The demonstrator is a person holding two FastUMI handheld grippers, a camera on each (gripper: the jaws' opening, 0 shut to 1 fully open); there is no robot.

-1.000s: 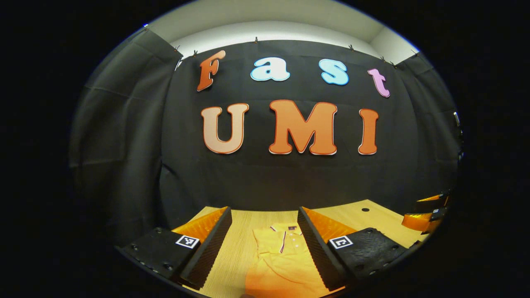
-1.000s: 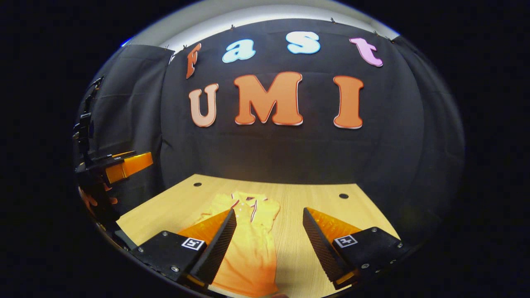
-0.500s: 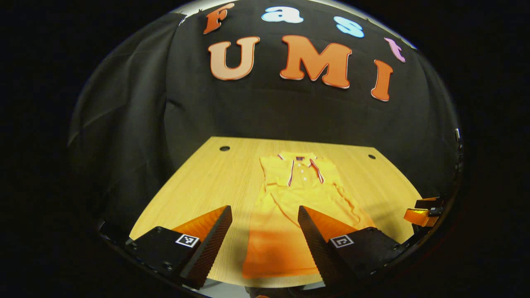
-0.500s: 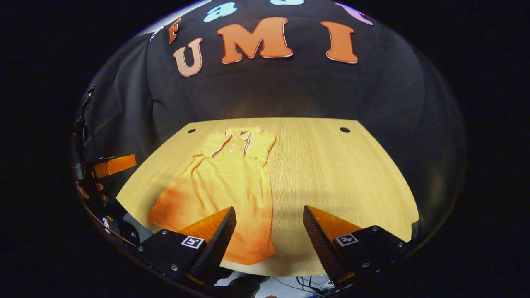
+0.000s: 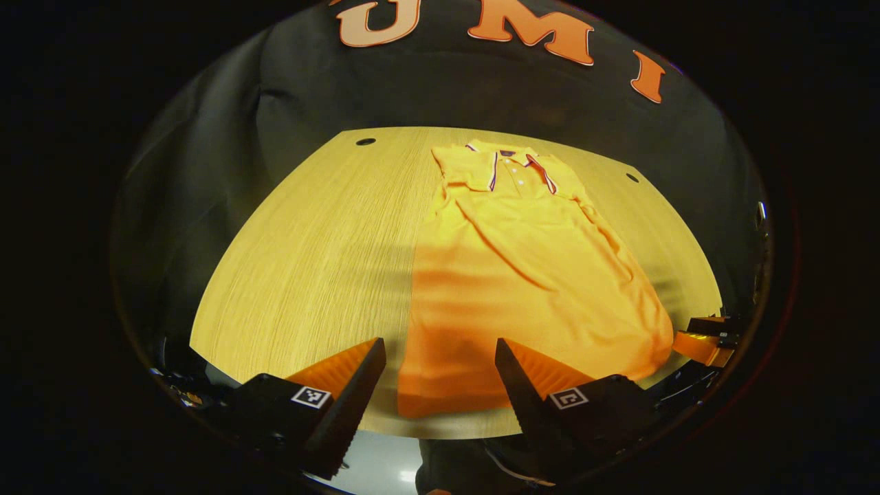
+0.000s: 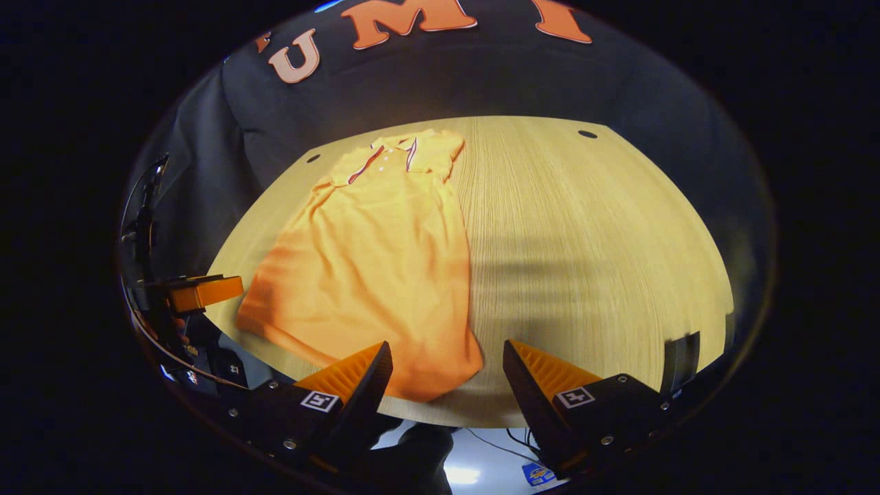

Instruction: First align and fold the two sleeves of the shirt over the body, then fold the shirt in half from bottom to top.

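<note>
Shirt (image 5: 522, 275): yellow-orange polo lying flat on the table (image 5: 309, 240), collar at the top centre of the left gripper view, hem at the bottom edge; in the right gripper view it lies left of centre (image 6: 371, 254).
Collar: striped trim and a buttoned placket, far end of the table.
Sleeves: folded in over the body; a diagonal crease runs across the chest.
Left gripper (image 5: 440, 385): released, jaws spread, above the hem, holding nothing.
Right gripper (image 6: 447, 385): released, jaws spread, over the hem's right corner, holding nothing.
Hard to see: the shirt's near half lies in shadow; the hem's left corner in the right gripper view sits close to the other gripper, contact unclear.
</note>
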